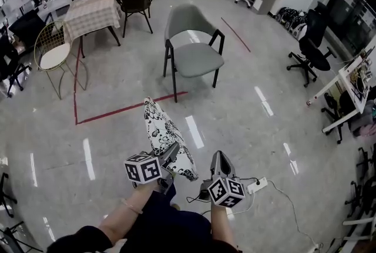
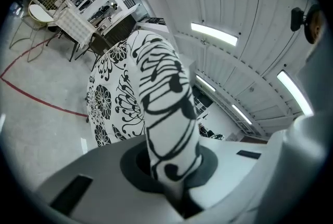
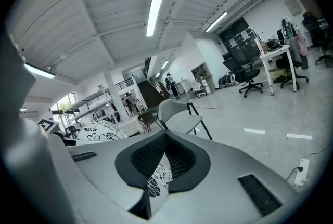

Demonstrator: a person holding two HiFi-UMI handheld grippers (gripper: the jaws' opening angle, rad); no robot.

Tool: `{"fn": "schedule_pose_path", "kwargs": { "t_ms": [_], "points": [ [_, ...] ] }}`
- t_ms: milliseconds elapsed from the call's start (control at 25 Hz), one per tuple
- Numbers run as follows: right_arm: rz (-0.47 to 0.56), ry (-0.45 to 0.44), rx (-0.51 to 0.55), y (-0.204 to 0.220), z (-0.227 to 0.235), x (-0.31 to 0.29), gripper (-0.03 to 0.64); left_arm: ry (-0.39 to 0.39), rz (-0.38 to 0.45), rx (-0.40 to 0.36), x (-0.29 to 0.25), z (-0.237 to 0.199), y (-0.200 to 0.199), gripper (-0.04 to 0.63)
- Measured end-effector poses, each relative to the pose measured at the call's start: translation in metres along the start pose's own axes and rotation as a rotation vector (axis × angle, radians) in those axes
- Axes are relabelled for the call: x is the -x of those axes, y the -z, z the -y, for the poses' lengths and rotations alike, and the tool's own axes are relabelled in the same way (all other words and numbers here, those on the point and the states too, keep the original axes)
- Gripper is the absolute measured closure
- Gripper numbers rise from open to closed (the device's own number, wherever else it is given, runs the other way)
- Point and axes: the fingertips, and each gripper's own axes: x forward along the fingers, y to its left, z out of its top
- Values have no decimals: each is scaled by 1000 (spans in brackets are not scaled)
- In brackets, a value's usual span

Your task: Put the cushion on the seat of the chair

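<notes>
The black-and-white flowered cushion (image 1: pixel 163 134) hangs on edge above the floor, and my left gripper (image 1: pixel 171 153) is shut on its near edge. In the left gripper view the cushion (image 2: pixel 156 93) rises out of the closed jaws (image 2: pixel 174 181) and fills the middle. My right gripper (image 1: pixel 218 155) is just right of the cushion's lower corner, apart from it in the head view, with its pads (image 3: pixel 177 158) together. A strip of patterned fabric shows under them. The grey chair (image 1: pixel 197 58) with black legs stands ahead, its seat bare; it also appears ahead as the chair (image 3: pixel 179 114).
Red tape lines (image 1: pixel 126 108) mark the floor before the chair. A power strip (image 1: pixel 257 185) and cable lie by my right hand. A table with a checked cloth (image 1: pixel 91 13), a wire chair (image 1: pixel 53 52) and a dark chair (image 1: pixel 136 5) stand at the back left; office chairs (image 1: pixel 308 55) at the right.
</notes>
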Motion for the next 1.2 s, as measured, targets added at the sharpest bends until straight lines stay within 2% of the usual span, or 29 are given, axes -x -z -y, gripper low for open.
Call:
{"fn": "schedule_pose_path", "kwargs": {
  "t_ms": [240, 640, 1200],
  "points": [
    [-12, -21, 10, -13, -8, -42, 612, 8, 5, 6, -27, -11, -34, 572],
    [-19, -14, 28, -26, -6, -91, 612, 15, -24, 15, -69, -28, -64, 572],
    [-31, -24, 55, -28, -23, -157, 612, 42, -43, 39, -99, -59, -100, 572]
  ]
}}
